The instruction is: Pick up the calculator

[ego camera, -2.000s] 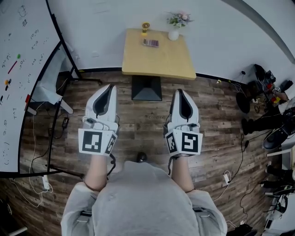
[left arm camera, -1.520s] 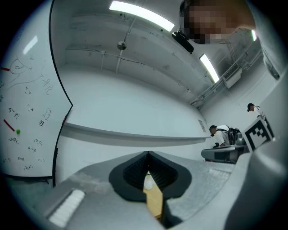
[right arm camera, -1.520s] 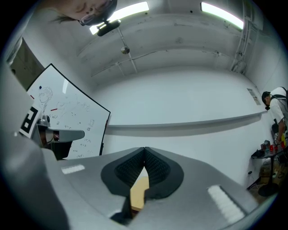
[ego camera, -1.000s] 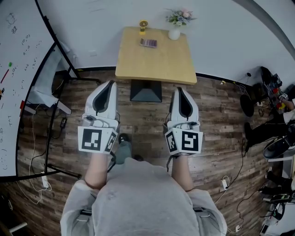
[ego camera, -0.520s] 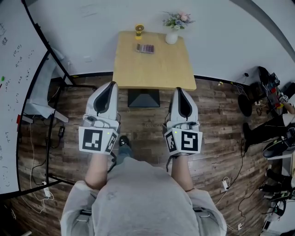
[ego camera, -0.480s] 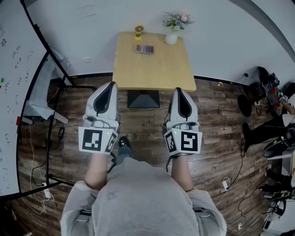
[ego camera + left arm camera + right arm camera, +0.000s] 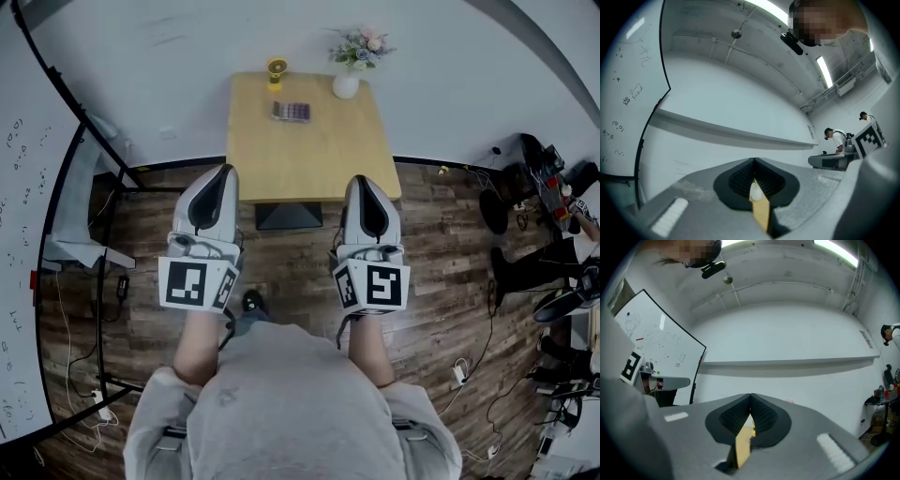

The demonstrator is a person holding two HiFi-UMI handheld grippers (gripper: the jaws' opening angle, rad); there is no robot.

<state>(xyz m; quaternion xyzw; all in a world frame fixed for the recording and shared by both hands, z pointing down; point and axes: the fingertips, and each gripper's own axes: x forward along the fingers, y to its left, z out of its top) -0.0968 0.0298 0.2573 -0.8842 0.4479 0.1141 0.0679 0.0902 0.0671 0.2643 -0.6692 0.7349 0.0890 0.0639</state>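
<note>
A room with a dark wood-plank floor (image 7: 450,244) and a plain white wall (image 7: 187,56) fills the head view. A large whiteboard (image 7: 23,234) with handwritten marks on a black frame stands along the left side, and a tangle of black equipment and cables (image 7: 534,178) lies at the right edge.

Against the wall stands a square light-wood table (image 7: 319,159) on a dark pedestal base. The person in a grey sweatshirt (image 7: 291,403) faces it from the floor, both forearms stretched forward.

The left gripper (image 7: 223,171), white and grey with a black-and-white marker cube at its rear, hovers over the floor just short of the table's near left corner. The right gripper (image 7: 362,180), of the same build, reaches over the table's near edge. In each gripper view the ribbed black pads meet at the tips, so both pairs of jaws are clenched with nothing between them.

A white vase of pink and white flowers (image 7: 347,82) stands at the table's far right. The small dark rectangular calculator (image 7: 291,112) lies flat on the far part of the tabletop, left of the vase and well apart from both grippers. Just behind it, at the far edge, stands a small yellow ornament (image 7: 276,71).
</note>
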